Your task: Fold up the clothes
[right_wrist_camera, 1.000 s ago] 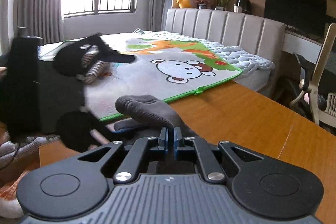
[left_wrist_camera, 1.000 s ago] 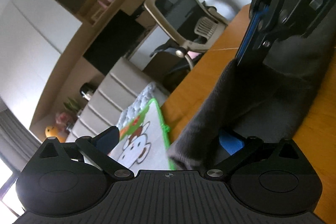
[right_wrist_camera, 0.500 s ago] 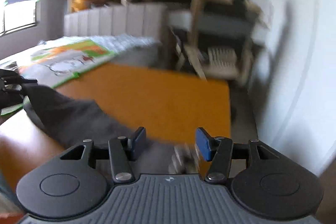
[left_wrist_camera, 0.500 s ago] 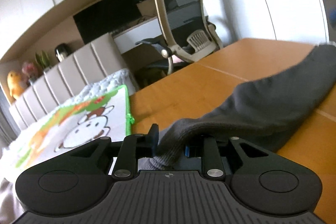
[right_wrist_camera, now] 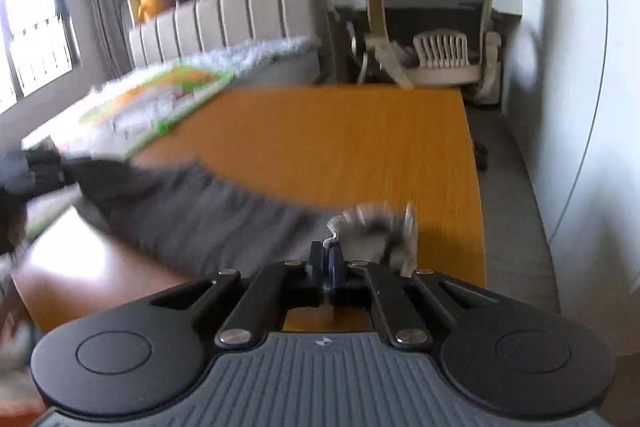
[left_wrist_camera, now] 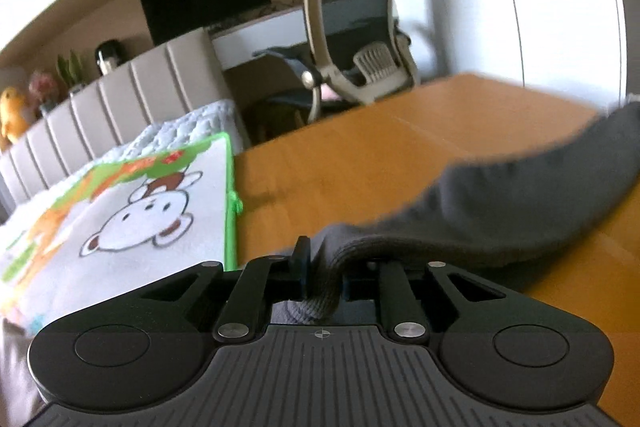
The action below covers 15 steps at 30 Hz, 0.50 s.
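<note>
Half a second ago my right gripper point(right_wrist_camera: 326, 261) stood open; it is now clenched on the pale end of the grey garment point(left_wrist_camera: 500, 203). My left gripper point(left_wrist_camera: 324, 275) stays clamped on the other end. Garment stretched over the table point(right_wrist_camera: 340, 135), ready for laying flat.

The far end of the grey garment point(left_wrist_camera: 500, 203) runs off the right edge in the left wrist view, so how far it goes is anyone's guess. In the right wrist view it's smeared with motion blur ahead of the right gripper point(right_wrist_camera: 328, 259), and the pale cuff point(right_wrist_camera: 376, 227) there is too fuzzy to read.
</note>
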Motion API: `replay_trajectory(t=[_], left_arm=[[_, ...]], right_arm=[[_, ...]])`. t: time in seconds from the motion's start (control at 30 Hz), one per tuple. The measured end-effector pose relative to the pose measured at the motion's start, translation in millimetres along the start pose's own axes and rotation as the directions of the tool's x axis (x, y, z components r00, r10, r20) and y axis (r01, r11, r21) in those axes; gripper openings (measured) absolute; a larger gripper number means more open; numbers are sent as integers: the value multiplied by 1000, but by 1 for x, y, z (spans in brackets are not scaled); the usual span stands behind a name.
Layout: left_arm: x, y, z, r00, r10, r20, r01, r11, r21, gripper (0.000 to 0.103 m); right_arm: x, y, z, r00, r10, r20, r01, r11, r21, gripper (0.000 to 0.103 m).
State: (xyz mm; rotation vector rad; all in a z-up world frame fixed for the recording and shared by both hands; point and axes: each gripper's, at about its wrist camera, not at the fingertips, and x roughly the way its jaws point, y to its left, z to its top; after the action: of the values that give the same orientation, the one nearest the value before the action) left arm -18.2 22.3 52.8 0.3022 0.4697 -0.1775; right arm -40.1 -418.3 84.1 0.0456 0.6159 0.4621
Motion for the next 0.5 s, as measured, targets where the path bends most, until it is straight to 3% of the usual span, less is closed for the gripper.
replay_trajectory(t=[0.03,0.1,0.13,0.17,0.23,0.27,0.3,0.33,0.4,0.5], left_arm=[[6,9,12,1000,6,18,-5,999,-37,20],[22,30,36,997,58,55,-50,989,-139,41],[32,45,44,991,124,46,-110,966,-234,74],[42,60,50,981,194,24,-174,925,-336,93],[53,87,49,975,215,-54,-213,840,-499,94],[55,95,45,979,190,-79,-202,813,-546,94],[53,98,38,984,156,-86,-177,805,-566,94],[51,96,31,988,125,-91,-154,813,-562,94],[47,85,21,991,77,-108,-123,840,-529,94],[49,59,12,992,-51,-119,-15,871,-491,94]], right_arm=[[6,-5,17,999,-2,33,2,1000,12,2],[20,-16,53,995,-19,101,16,999,31,2],[31,-21,70,990,-53,134,49,998,39,3],[42,-26,85,983,-95,158,88,995,53,4],[61,-32,105,966,-178,185,164,982,91,14],[66,-33,110,962,-201,187,182,977,111,19],[69,-32,111,961,-202,187,182,976,117,31],[69,-28,106,966,-179,186,161,981,108,41],[68,-21,96,976,-134,174,120,989,88,51],[70,2,60,998,-21,58,19,999,40,55]])
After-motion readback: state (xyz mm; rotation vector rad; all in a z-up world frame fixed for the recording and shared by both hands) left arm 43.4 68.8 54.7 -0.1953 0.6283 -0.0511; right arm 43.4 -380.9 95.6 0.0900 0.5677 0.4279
